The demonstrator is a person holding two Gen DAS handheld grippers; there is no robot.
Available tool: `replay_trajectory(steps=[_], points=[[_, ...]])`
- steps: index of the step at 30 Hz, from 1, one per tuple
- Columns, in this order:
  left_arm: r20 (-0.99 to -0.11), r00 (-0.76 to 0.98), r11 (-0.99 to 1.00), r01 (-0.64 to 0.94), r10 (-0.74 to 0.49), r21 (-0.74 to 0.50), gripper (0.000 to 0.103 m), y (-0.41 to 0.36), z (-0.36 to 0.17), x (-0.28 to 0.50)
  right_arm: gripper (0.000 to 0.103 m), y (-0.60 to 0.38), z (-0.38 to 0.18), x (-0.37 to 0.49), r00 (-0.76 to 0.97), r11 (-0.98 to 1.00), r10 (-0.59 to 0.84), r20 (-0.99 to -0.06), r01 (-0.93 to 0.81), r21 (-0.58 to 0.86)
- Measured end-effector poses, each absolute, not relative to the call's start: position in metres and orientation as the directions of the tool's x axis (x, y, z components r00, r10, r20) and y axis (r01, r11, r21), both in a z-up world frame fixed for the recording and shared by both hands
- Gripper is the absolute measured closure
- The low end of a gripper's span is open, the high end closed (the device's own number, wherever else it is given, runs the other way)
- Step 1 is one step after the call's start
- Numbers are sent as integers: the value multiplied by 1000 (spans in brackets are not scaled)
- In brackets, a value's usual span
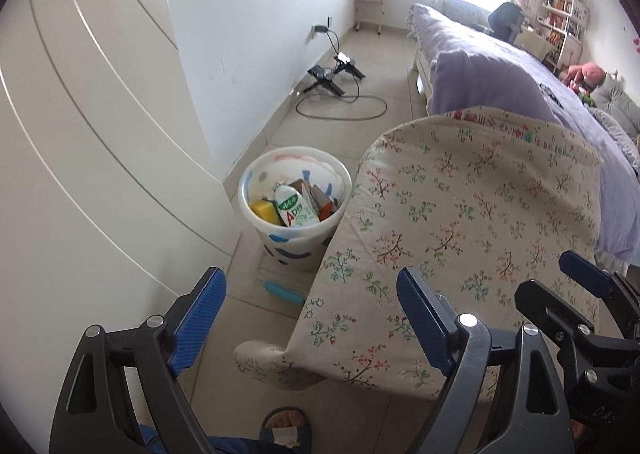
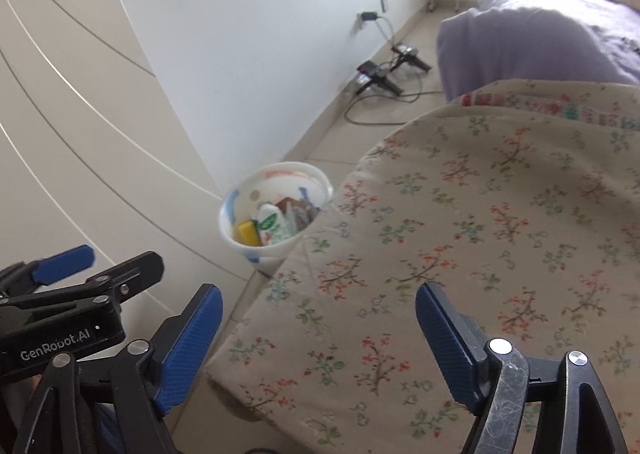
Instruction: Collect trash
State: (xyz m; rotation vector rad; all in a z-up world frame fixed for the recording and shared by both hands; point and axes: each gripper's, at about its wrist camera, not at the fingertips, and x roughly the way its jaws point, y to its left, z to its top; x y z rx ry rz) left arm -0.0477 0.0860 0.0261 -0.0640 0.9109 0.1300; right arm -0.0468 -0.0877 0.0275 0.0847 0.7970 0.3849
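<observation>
A white trash bin [image 1: 298, 242] with blue marks stands on the floor beside the table with the floral cloth [image 1: 460, 238]. It holds a white and green bottle [image 1: 294, 208], a yellow item [image 1: 264, 210] and brown cartons. The bin also shows in the right wrist view [image 2: 256, 250]. My left gripper [image 1: 312, 318] is open and empty, low over the table's near left corner. My right gripper [image 2: 320, 350] is open and empty above the floral cloth [image 2: 480, 254]. The right gripper also shows at the right edge of the left wrist view [image 1: 576, 294].
A white cabinet with curved lines [image 1: 80, 134] stands on the left. Black chargers and a looped cable [image 1: 340, 102] lie on the tile floor by the wall. A bed with a purple cover [image 1: 500, 70] lies beyond the table. A sandalled foot [image 1: 286, 426] is below.
</observation>
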Motion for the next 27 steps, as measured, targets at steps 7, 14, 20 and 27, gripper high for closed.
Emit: replay_trajectory(steps=[7,14,20,27], points=[[-784,615,985,-170,82,-31,14,93,28,-48,11,-88,28,-55,641,925,372,-671,-317,209],[-791,605,985,-172,88,-23,14,98,22,-44,10,-79,24,-49,637,925,369,-677,-321,202],[-792,604,981,-189,86,-37,14,105,22,-44,10,-70,21,-45,632,925,367,-683,-322,199],[-793,604,979,-199,79,-53,14,109,20,-45,10,-64,19,-43,626,924,369,-687,-328,197]])
